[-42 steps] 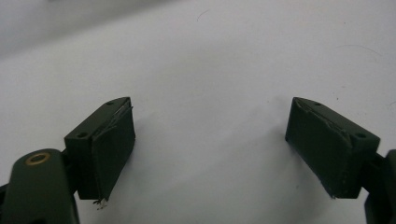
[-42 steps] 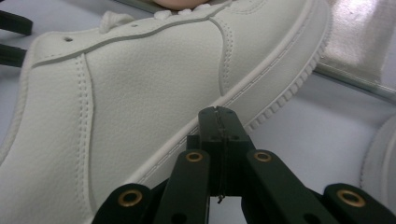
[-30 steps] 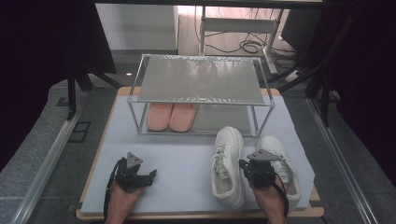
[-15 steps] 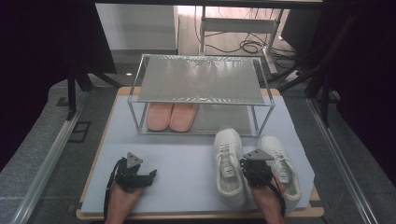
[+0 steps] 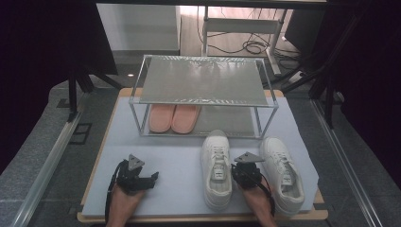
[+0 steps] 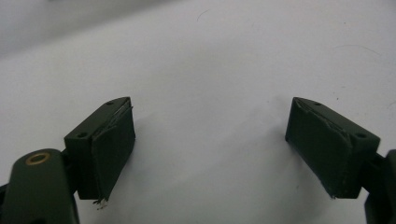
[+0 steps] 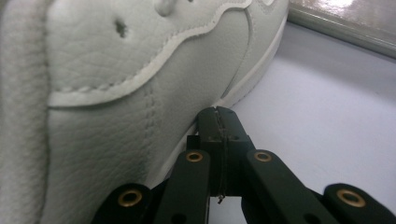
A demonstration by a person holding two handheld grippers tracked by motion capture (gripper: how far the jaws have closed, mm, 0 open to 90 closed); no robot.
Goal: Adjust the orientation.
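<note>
Two white sneakers lie side by side on the pale mat (image 5: 179, 161), toes toward the rack: the left sneaker (image 5: 216, 165) and the right sneaker (image 5: 283, 170). My right gripper (image 5: 241, 166) sits low in the gap between them. In the right gripper view it is shut (image 7: 218, 112) with nothing between its jaws, and its tips touch the left sneaker's (image 7: 116, 93) side just above the sole. My left gripper (image 5: 150, 178) rests at the mat's front left. It is open (image 6: 210, 140) over bare mat (image 6: 210, 56).
A two-level metal shoe rack (image 5: 203, 80) stands at the back of the mat, with a pair of pink slippers (image 5: 174, 118) on its lower level. Its bottom rail (image 7: 336, 28) lies just beyond the sneakers. The table's front edge is close to both hands.
My right gripper has shifted left and down, from over the right sneaker's inner edge into the gap beside the left sneaker. The left gripper has stayed put.
</note>
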